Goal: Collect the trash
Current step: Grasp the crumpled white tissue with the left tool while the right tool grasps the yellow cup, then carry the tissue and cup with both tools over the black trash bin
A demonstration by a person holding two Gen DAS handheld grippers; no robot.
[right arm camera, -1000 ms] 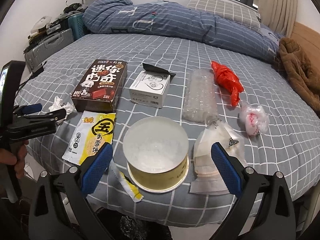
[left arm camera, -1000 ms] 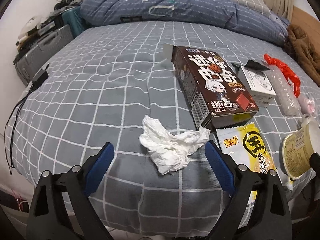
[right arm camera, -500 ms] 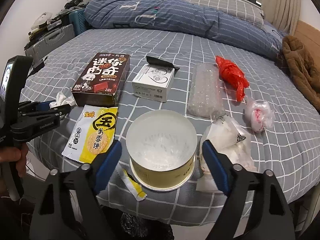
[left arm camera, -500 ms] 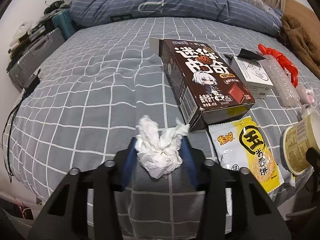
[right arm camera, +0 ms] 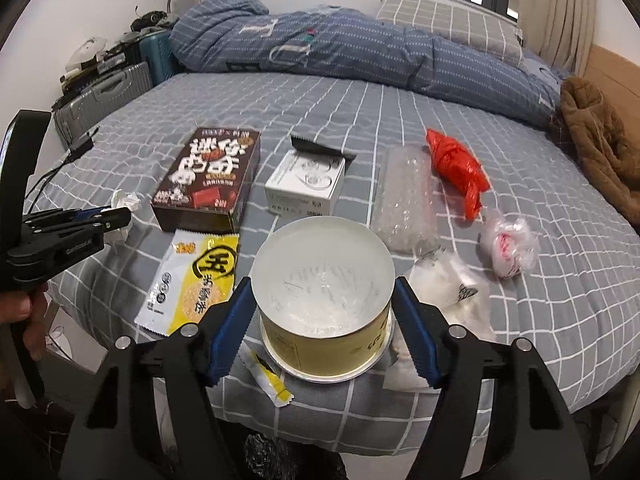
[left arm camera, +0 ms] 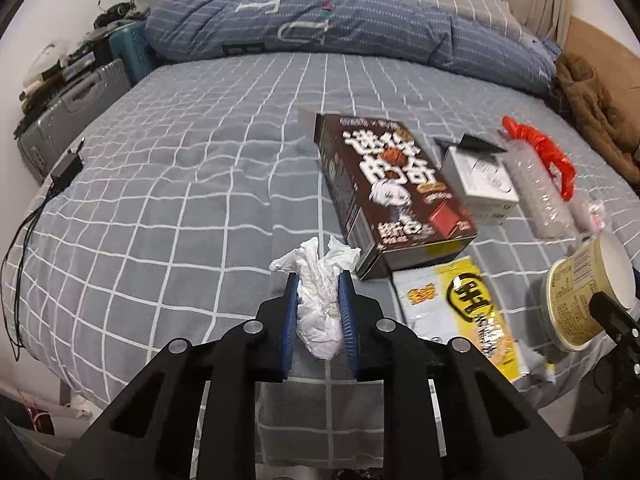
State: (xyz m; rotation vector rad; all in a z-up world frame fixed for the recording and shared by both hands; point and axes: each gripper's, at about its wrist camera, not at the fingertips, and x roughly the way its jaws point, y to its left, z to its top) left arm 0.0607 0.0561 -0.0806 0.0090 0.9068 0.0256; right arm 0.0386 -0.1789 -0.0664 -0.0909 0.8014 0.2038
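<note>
My left gripper (left arm camera: 319,284) is shut on a crumpled white tissue (left arm camera: 320,300) near the bed's front edge; it also shows in the right wrist view (right arm camera: 116,216). My right gripper (right arm camera: 322,292) has its blue pads on both sides of an empty yellow noodle cup (right arm camera: 324,308), close to its rim; I cannot tell whether they press it. A brown snack box (right arm camera: 210,180), a yellow snack wrapper (right arm camera: 192,280), a white box (right arm camera: 306,184), bubble wrap (right arm camera: 404,200), a red bag (right arm camera: 456,164) and clear plastic bags (right arm camera: 452,296) lie on the grey checked bed (left arm camera: 180,184).
A blue duvet (right arm camera: 360,52) lies across the far side of the bed. A brown garment (right arm camera: 600,136) is at the right. Suitcases (left arm camera: 72,108) stand left of the bed, and a charger with cable (left arm camera: 64,172) lies at the left edge. A small sachet (right arm camera: 270,380) lies before the cup.
My left gripper closed on the tissue and lifted it slightly. My right gripper narrowed and moved forward around the noodle cup.
</note>
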